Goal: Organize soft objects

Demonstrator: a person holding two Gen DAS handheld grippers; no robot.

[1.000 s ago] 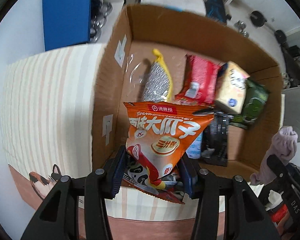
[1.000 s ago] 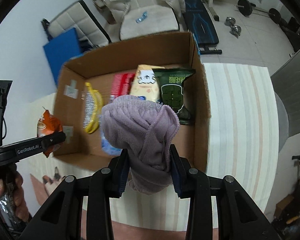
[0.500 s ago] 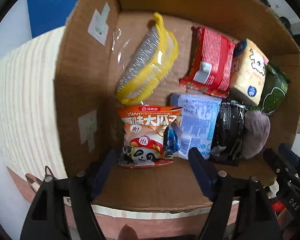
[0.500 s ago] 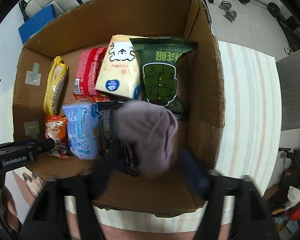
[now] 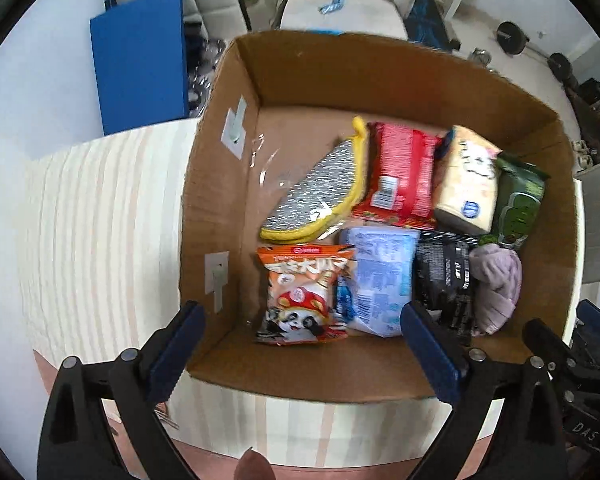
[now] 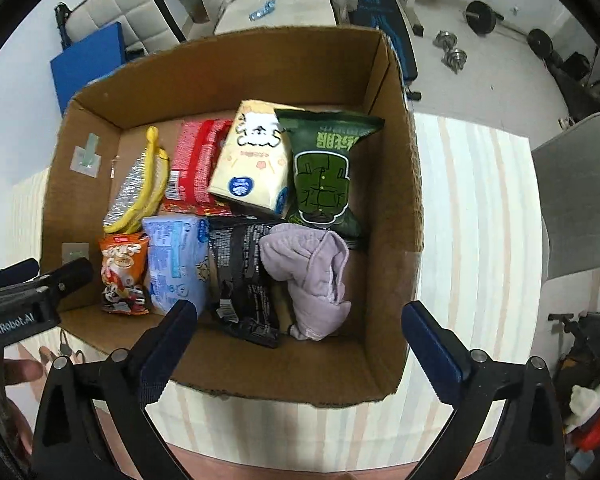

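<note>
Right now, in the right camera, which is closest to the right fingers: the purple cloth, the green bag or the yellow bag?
1. purple cloth, front row, just ahead of the right gripper.
2. green bag, behind the cloth, by the right wall.
3. yellow bag, back row, left of the green one; close call.

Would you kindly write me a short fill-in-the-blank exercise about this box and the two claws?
1. The purple cloth lies inside the cardboard ____.
2. Both the left claw and the right claw are ____.
3. The orange packet lies right beside the light ____ pack.
4. The silver pad has a ____ rim.

Missing words: box; open; blue; yellow
</note>
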